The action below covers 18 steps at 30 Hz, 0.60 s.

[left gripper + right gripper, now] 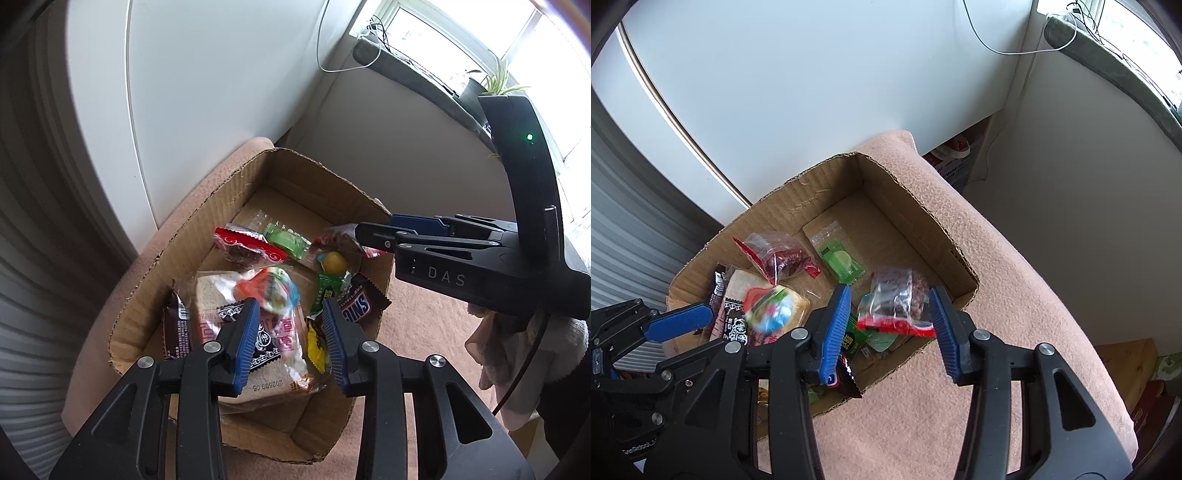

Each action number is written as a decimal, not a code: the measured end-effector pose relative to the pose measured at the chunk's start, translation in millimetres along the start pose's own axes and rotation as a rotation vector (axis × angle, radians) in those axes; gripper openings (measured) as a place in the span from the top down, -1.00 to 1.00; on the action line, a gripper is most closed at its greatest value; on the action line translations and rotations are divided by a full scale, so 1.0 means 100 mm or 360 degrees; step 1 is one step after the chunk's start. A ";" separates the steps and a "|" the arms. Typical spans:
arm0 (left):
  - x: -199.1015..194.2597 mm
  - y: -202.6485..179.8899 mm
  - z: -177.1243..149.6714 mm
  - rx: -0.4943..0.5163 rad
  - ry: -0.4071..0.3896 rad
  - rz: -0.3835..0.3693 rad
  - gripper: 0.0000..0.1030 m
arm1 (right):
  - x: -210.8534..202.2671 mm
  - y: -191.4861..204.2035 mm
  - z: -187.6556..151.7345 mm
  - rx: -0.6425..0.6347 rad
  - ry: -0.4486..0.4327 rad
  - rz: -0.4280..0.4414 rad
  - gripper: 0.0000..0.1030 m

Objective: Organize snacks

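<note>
A cardboard box (pixel 207 236) (pixel 886 192) sits on a pink cloth and holds several snacks: a bread pack (pixel 258 354), a Snickers bar (pixel 364 299), a green packet (pixel 839 258) and a red-edged bag of dark fruit (pixel 779 254). My left gripper (pixel 291 343) is open above the box; a blurred colourful candy (pixel 275 290) (pixel 768 314) is just beyond its fingertips. My right gripper (pixel 892 325) is open over the box's near right side; a blurred clear bag of red-brown snacks (pixel 897 302) is between its fingers, not gripped. The right gripper also shows in the left wrist view (pixel 369 236).
The pink cloth (pixel 979 258) covers the surface under the box. A white panel stands behind, a grey ribbed shutter at the left. A window sill with cables and a plant (pixel 498 88) is at the right. A wooden box (pixel 1126 365) sits lower right.
</note>
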<state>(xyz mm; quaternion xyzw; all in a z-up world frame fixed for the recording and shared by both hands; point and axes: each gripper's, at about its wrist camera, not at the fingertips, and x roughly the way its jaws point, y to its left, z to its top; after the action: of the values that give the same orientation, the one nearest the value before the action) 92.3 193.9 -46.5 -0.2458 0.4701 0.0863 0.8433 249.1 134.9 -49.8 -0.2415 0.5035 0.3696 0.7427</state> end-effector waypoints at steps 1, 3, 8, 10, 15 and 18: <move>0.00 0.00 0.00 -0.0003 -0.0002 0.0005 0.25 | -0.01 0.01 0.00 -0.0001 -0.0010 -0.0004 -0.15; 0.00 0.01 0.01 -0.0008 -0.0004 0.0009 0.22 | -0.04 0.02 0.00 0.0003 -0.0031 -0.0001 -0.24; -0.03 0.02 0.00 -0.0013 -0.0008 0.0023 0.22 | -0.14 0.03 -0.03 0.0010 -0.0056 0.0012 -0.24; -0.06 0.01 -0.01 -0.0014 -0.0017 0.0031 0.22 | -0.19 0.02 -0.05 0.0024 -0.0073 0.0017 -0.24; -0.16 -0.03 -0.06 0.0008 -0.0037 0.0042 0.22 | -0.37 -0.03 -0.18 0.0082 -0.0125 0.0034 -0.24; -0.24 -0.05 -0.08 0.0011 -0.0060 0.0055 0.22 | -0.50 -0.06 -0.28 0.0127 -0.0164 0.0037 -0.24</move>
<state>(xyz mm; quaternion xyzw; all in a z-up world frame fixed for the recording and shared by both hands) 75.6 187.7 -28.5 -0.2330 0.4586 0.1038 0.8512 227.3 95.4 -13.8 -0.1865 0.4816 0.3698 0.7723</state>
